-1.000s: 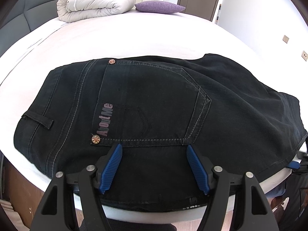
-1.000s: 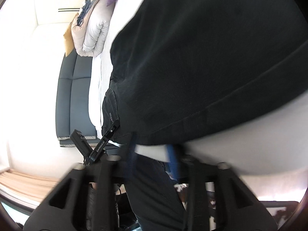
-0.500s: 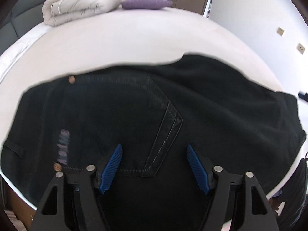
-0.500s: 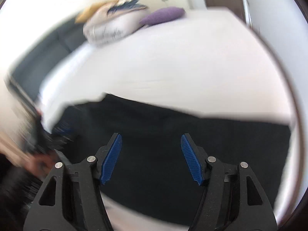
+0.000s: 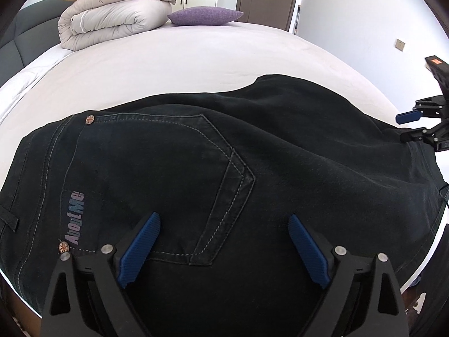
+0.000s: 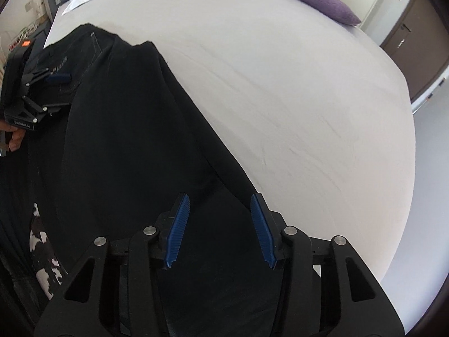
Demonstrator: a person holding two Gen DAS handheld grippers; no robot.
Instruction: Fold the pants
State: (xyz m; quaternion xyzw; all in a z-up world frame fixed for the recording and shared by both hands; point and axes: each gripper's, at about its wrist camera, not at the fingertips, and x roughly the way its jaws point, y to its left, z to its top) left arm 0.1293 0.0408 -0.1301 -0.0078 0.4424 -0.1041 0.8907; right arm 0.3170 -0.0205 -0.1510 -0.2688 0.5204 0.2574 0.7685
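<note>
Black pants (image 5: 224, 174) lie spread along the near edge of a bed (image 5: 196, 56) covered in a white sheet, back side up. A stitched back pocket (image 5: 157, 185) faces the left wrist camera, with a small printed logo (image 5: 75, 217) and two copper rivets at its left edge. The waistband sits to the left and the legs run off to the right.

The left gripper (image 5: 224, 250) hangs just over the pocket, its blue ribbed fingers (image 5: 140, 248) spread wide apart with only fabric showing between them; it grips nothing. The right gripper (image 6: 221, 231) hovers over the leg end of the pants, blue fingers (image 6: 177, 231) parted a moderate way and empty (whether the tips touch the cloth cannot be told).

From the right wrist camera the pants run away toward the upper left, where the left gripper appears small at the frame's edge. A folded grey duvet (image 5: 112, 21) and a purple pillow (image 5: 206, 15) rest at the far end of the bed.
</note>
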